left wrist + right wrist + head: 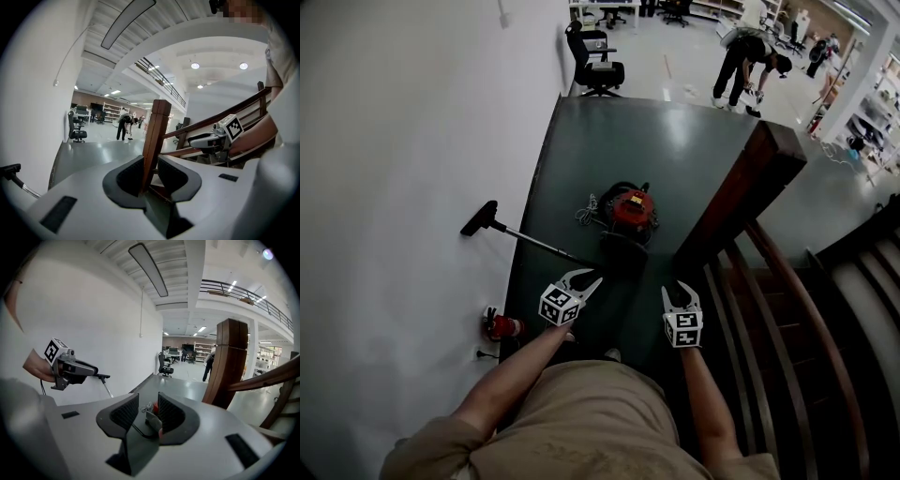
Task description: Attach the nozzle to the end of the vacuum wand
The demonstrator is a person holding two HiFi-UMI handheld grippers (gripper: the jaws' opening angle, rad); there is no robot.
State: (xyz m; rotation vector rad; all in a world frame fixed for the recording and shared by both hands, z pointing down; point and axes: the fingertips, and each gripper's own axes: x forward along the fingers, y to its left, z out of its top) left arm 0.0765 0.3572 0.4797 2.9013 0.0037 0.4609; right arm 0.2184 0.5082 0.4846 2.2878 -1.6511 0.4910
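I am holding both grippers low in front of me over the dark grey-green floor (675, 141). The fingers (129, 178) of my left gripper (589, 278) are standing a narrow gap apart with nothing between them. The fingers (124, 414) of my right gripper (681, 291) are likewise only narrowly parted and gripping nothing. Ahead of them the round red-and-black canister vacuum (635, 208) is sitting on the floor, with a pale coiled cord (586, 212) just beside it. The slim silvery metal vacuum wand (539, 243) is leaning from near the canister up against the white wall (394, 141). The flat black floor nozzle (479, 218) is sitting at the wand's upper end, well apart from both grippers. A brown wooden newel post (750, 187) is rising on my right.
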